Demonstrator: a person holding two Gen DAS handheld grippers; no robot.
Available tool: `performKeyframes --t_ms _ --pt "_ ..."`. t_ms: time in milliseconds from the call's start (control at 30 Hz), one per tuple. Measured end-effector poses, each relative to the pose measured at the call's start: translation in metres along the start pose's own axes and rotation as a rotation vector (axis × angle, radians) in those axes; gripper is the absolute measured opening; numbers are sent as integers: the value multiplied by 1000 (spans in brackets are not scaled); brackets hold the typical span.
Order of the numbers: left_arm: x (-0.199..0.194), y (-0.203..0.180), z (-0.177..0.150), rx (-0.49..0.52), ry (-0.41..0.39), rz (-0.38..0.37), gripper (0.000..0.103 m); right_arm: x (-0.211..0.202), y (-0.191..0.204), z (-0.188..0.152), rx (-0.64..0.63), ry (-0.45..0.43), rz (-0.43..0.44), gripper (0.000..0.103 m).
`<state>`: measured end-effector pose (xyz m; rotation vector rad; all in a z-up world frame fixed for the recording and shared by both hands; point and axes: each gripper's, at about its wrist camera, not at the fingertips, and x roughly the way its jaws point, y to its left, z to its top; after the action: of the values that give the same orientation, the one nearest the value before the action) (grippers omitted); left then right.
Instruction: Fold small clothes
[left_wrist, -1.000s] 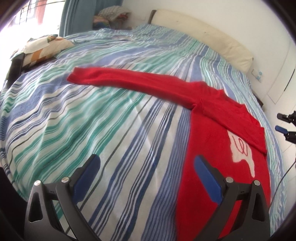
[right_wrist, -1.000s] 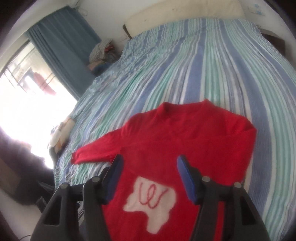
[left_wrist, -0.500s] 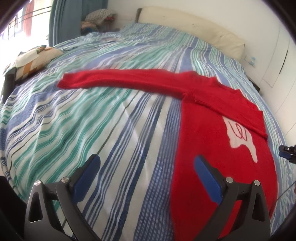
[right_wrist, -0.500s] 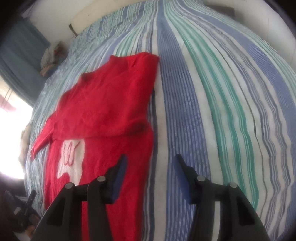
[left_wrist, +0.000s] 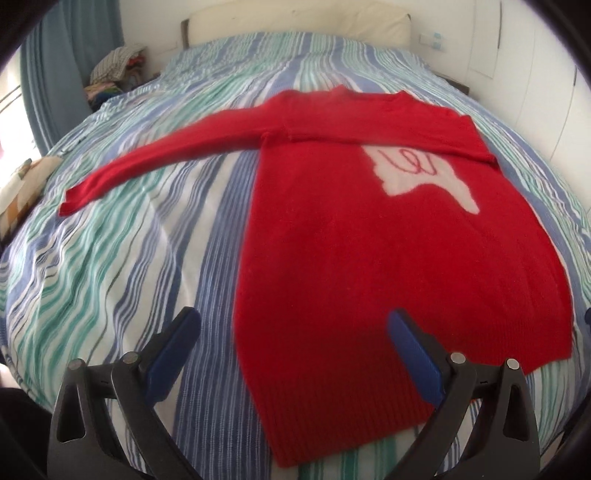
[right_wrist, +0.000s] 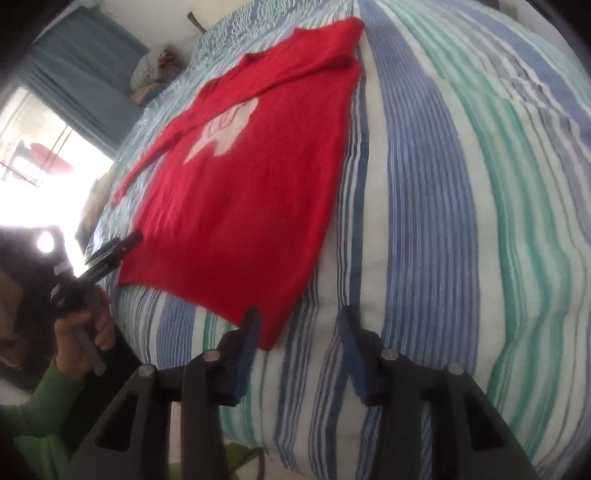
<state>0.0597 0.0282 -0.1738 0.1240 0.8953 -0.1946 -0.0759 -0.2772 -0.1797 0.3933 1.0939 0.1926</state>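
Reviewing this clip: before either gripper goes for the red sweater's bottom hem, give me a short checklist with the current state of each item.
1. Left gripper open: ok, fingers wide apart, nothing held.
2. Right gripper open: ok, nothing between the fingers.
3. Red sweater lying flat on the striped bedspread: ok, body is spread out, white patch facing up.
4. One sleeve already folded across the chest: ok, it lies over the top of the patch.
5. Other sleeve folded in: not ok, it lies stretched out sideways.
6. Hem corner within the right gripper's reach: ok, it lies right by one finger.
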Motion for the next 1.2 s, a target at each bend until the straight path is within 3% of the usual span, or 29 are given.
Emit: performKeyframes --t_ms 100,200,300,433,533,600,733,833,933,967,1000,1033,1067,1100,1200 --pt "-3 -3 2 7 2 0 101 -22 31 4 -69 -122 -4 52" --pt "-9 5 8 -13 6 -16 101 -13 50 5 -62 -196 31 57" --pt "-17 30 27 -39 -23 -16 102 22 52 -1 -32 -152 9 57" --pt "-6 99 59 -142 -19 -23 102 41 54 -15 -43 -121 -31 58" --pt "26 172 77 -283 28 52 102 40 50 -15 -48 -122 -27 58" --pt "46 232 80 -448 64 140 102 39 47 -18 -46 -123 -24 58" --pt "80 325 66 -749 158 197 102 41 50 -19 -60 -123 -40 60" --pt "92 348 61 -850 156 181 101 46 56 -19 -79 -118 -55 64" --pt "95 345 72 -847 95 131 100 50 59 -20 -97 -113 -72 67" --pt "96 342 77 -834 70 93 90 51 60 -20 -101 -113 -76 69" --pt "97 340 84 -818 53 53 61 52 60 -20 -105 -113 -81 70" --pt "101 337 89 -803 62 18 42 53 61 -20 -108 -113 -86 70" --pt "106 337 96 -790 87 5 3 54 62 -20 -111 -113 -91 72" --pt "106 333 104 -770 99 16 3 54 63 -20 -116 -114 -94 72" --pt "79 312 139 -658 24 32 3 54 65 -22 -128 -118 -101 73"
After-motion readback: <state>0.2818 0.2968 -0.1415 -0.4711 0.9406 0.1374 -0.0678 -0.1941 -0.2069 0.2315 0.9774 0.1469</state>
